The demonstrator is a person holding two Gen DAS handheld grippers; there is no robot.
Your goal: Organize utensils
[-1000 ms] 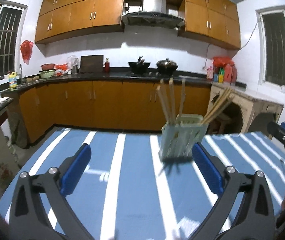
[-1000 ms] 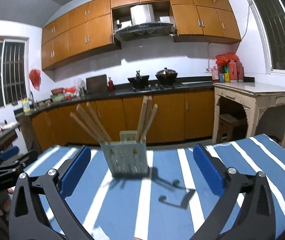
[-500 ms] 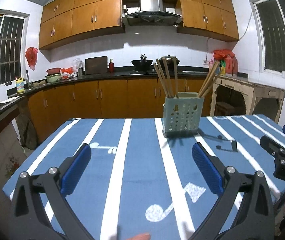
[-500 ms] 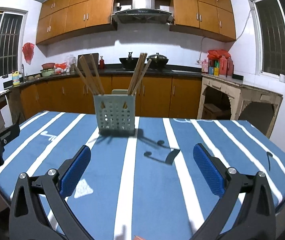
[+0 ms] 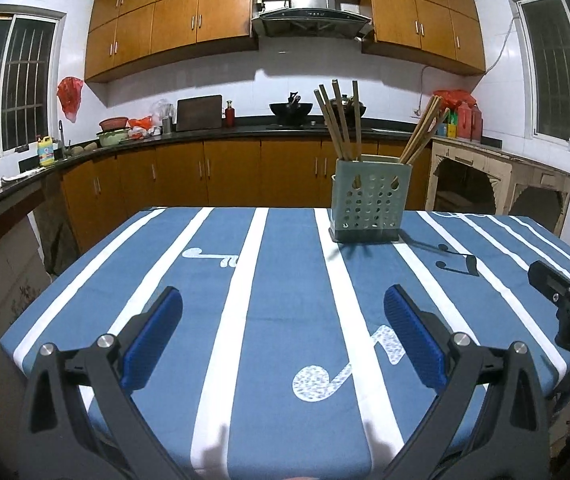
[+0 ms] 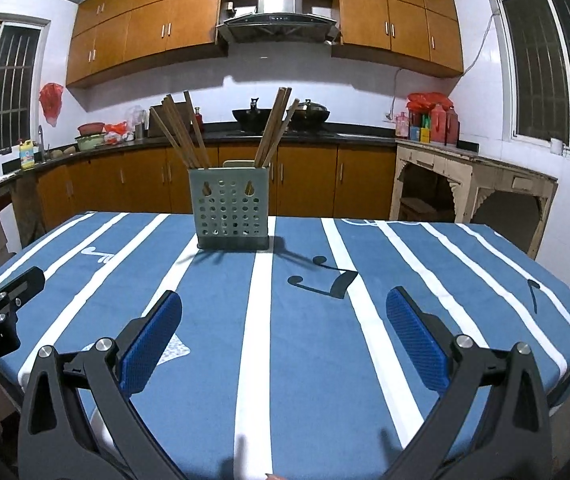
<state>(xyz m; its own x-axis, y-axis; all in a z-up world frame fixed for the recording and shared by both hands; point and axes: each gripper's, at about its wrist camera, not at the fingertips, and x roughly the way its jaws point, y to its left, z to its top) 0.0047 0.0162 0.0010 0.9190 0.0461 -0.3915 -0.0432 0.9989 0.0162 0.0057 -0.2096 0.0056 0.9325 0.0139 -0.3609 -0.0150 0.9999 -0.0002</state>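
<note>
A pale green perforated utensil holder [image 5: 369,200] [image 6: 232,208] stands upright at the far side of the blue striped tablecloth [image 5: 277,300] [image 6: 305,320]. Several wooden chopsticks [image 5: 341,120] [image 6: 181,132] lean in two bunches inside it, one to each side. My left gripper [image 5: 283,332] hovers open over the near part of the table, well short of the holder, with nothing between its blue pads. My right gripper [image 6: 285,332] is also open and empty, likewise far back from the holder. Each gripper shows at the other view's edge.
Kitchen counters with wooden cabinets [image 5: 213,172] run behind the table. A pale side table [image 6: 473,188] stands at the right wall. The table's near edge lies just under both grippers, and its left edge [image 5: 57,280] drops to the floor.
Both grippers have pulled back and away from the holder, which now looks farther off. More of the tablecloth shows. Both stay open and empty.
</note>
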